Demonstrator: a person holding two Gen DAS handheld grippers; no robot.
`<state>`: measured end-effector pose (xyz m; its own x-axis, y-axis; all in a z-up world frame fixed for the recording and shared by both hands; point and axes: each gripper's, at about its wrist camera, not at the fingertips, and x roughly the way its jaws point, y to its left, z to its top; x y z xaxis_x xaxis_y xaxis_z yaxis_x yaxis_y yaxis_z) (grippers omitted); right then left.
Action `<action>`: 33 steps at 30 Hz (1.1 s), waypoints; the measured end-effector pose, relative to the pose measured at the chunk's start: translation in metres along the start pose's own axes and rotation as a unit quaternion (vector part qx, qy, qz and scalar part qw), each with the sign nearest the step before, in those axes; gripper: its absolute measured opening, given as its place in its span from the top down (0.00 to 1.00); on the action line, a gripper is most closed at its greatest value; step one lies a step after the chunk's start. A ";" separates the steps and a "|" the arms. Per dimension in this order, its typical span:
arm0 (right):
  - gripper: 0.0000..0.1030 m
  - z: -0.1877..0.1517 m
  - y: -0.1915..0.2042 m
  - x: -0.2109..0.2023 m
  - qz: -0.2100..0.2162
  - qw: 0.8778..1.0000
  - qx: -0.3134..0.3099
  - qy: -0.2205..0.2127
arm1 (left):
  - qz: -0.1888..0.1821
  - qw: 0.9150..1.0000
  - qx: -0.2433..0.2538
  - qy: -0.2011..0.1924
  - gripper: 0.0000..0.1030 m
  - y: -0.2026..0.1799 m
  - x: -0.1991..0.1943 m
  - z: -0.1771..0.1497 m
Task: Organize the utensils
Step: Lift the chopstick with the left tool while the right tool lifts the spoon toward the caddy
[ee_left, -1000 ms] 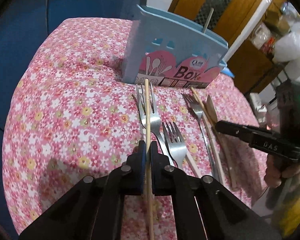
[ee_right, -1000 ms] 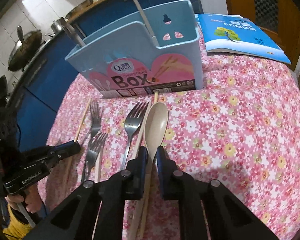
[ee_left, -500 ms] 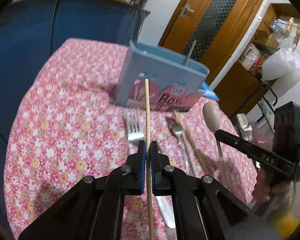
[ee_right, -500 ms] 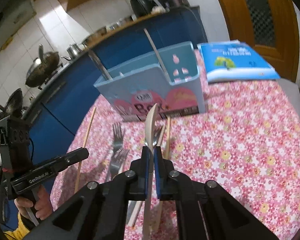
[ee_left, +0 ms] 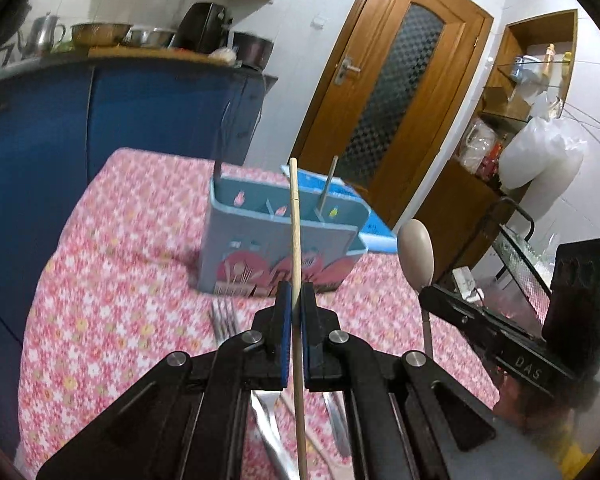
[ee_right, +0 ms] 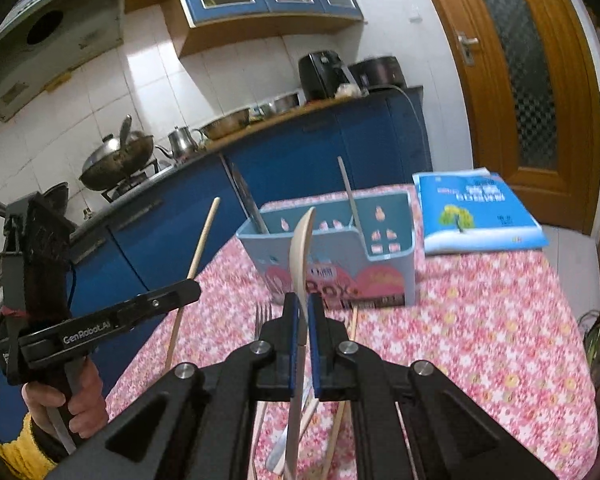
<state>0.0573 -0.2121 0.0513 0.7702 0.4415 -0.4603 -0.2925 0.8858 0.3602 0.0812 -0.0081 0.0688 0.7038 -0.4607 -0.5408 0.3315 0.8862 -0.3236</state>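
We had the left gripper (ee_left: 296, 300) clamped on a wooden chopstick (ee_left: 295, 216) and the right gripper (ee_right: 303, 312) pinching a beige spoon (ee_right: 302, 248), both lifted on the near side of the blue utensil box (ee_right: 340, 256) (forks (ee_left: 224, 318) lay on the floral tablecloth (ee_right: 480, 320)).

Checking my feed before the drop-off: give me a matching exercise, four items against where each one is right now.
Items:
1. chopstick
2. spoon
3. fork
4. booklet

Places:
A. lying on the tablecloth in front of the utensil box
B. clamped in the right gripper
C. lying on the table beside the box, door side
D. clamped in the left gripper

Pairs: 1-D, 2-B, 3-A, 4-C
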 end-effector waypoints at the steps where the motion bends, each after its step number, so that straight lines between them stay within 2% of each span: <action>1: 0.94 0.002 0.000 0.001 0.000 1.000 -0.001 -0.004 | 0.000 1.000 0.002 -0.005 0.98 -0.002 0.000 0.003; 8: 0.94 0.020 -0.004 0.005 0.005 0.999 -0.006 -0.038 | -0.002 0.999 0.004 -0.053 0.98 -0.006 0.005 0.030; 13: 0.94 0.033 -0.008 0.013 0.001 0.998 -0.014 -0.060 | 0.012 0.996 0.014 -0.087 0.98 -0.010 0.011 0.050; 23: 0.94 0.065 -0.024 0.031 -0.021 0.994 -0.029 -0.107 | 0.036 0.991 0.025 -0.127 0.98 -0.008 0.040 0.081; 26: 0.94 0.074 -0.029 0.041 -0.028 0.992 -0.035 -0.119 | 0.039 0.987 0.029 -0.153 0.98 -0.006 0.048 0.090; 33: 0.94 0.089 -0.041 0.069 -0.036 0.987 -0.041 -0.148 | 0.086 0.973 0.036 -0.213 0.98 0.001 0.071 0.104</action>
<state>0.1723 -0.2306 0.0771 0.9192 0.3266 -0.2200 -0.2666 0.9273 0.2628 0.1974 -0.0347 0.1106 0.9439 -0.2578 -0.2062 0.2188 0.9563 -0.1940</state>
